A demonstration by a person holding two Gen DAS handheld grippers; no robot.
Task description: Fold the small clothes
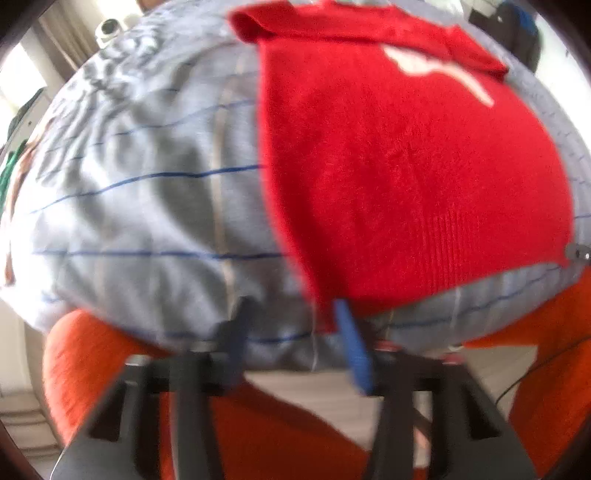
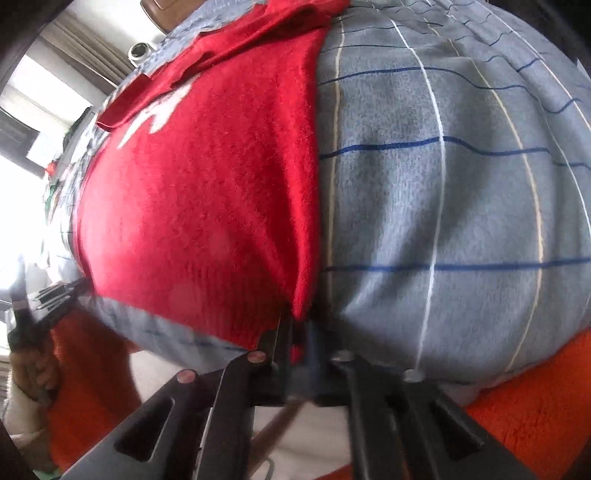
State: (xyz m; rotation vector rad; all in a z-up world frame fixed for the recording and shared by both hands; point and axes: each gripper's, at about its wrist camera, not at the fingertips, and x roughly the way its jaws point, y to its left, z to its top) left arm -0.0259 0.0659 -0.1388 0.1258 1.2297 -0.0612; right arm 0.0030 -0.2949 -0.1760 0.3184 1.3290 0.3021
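- Left wrist view: red sweater (image 1: 413, 177) lies flat on a grey-blue checked sheet (image 1: 147, 206); white logo (image 1: 436, 70) on its chest, blurred, no readable writing or brand.
- Left gripper (image 1: 295, 325) sits at the near left corner of the sweater hem; jaws apart, dark finger on the left, blue finger (image 1: 354, 347) on the right next to the red edge. Cannot tell whether cloth is between them.
- Only this view shows the sweater's left sleeve end (image 1: 251, 26) folded near the top, and orange fabric (image 1: 92, 369) under the sheet edge.
- Right wrist view: same sweater (image 2: 199, 206) fills the left half, sheet (image 2: 461, 206) the right half; white logo (image 2: 155, 114) partly under the folded sleeve, unreadable.
- Right gripper (image 2: 295, 339) has its jaws nearly together, pinching the sweater's near right hem corner.
- Only this view shows the other gripper (image 2: 62, 295) from outside, at the far hem corner, with the person's hand (image 2: 33, 373) on its handle.
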